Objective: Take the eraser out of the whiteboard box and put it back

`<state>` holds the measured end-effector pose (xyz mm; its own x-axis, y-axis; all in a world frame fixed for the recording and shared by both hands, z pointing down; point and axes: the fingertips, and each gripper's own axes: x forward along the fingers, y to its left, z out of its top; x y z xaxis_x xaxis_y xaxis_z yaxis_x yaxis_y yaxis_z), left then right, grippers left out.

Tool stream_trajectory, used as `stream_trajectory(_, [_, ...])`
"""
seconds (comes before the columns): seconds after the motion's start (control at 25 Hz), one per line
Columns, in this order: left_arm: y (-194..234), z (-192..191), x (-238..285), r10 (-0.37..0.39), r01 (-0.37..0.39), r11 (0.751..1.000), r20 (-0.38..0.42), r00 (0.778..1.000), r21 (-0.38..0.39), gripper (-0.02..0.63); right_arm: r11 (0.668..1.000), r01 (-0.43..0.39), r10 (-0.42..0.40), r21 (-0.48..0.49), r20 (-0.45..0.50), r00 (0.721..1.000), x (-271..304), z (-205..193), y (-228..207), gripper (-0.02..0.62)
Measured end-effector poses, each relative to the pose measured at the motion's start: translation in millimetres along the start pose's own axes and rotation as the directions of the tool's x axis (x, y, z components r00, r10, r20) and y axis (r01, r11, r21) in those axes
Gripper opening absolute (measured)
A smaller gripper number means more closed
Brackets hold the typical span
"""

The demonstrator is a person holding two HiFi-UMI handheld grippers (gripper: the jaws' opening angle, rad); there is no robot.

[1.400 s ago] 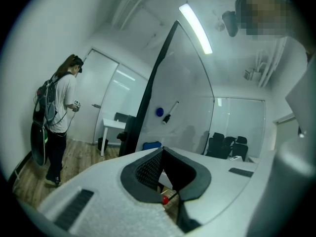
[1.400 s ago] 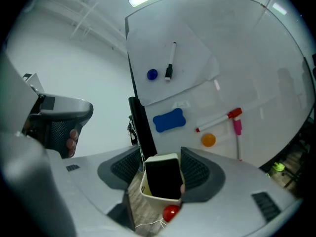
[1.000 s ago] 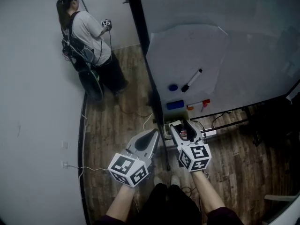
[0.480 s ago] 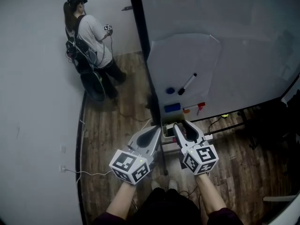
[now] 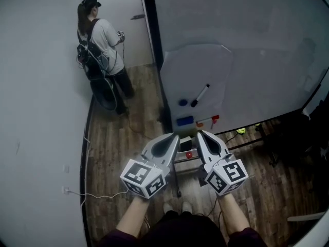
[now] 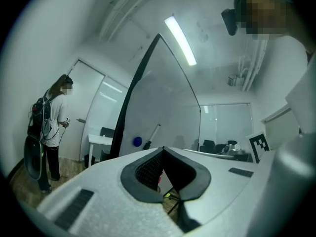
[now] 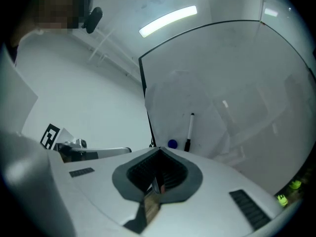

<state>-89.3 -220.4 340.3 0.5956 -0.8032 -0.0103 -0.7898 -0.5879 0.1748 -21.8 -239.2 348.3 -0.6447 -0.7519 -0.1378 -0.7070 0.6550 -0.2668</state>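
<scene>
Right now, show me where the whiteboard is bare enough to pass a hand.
Bare: the whiteboard above and right of the marker. Crowded: its lower left, around the blue magnet, marker and blue block.

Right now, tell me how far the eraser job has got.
Done: nothing shows; the blue eraser sits low on the whiteboard. In hand: nothing; left tool and right tool are shut and empty, short of it. Left, likely: lift it out, put it back.
</scene>
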Motion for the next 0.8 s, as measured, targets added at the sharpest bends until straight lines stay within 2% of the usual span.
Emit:
stream_trajectory(0.4, [-9, 5, 3, -0.032, 0.032, 0.999, 0.006, 0.999, 0.008, 0.006, 1.000, -0.017, 0.017, -0.019, 0.032, 0.999, -9, 18, 10, 0.003])
stream_trajectory(0.8, [-10, 3, 4, -0.039, 0.039, 0.999, 0.002, 0.999, 0.001, 0.005, 1.000, -0.016, 0.017, -0.022, 0.039, 0.999, -12, 18, 13, 0.003])
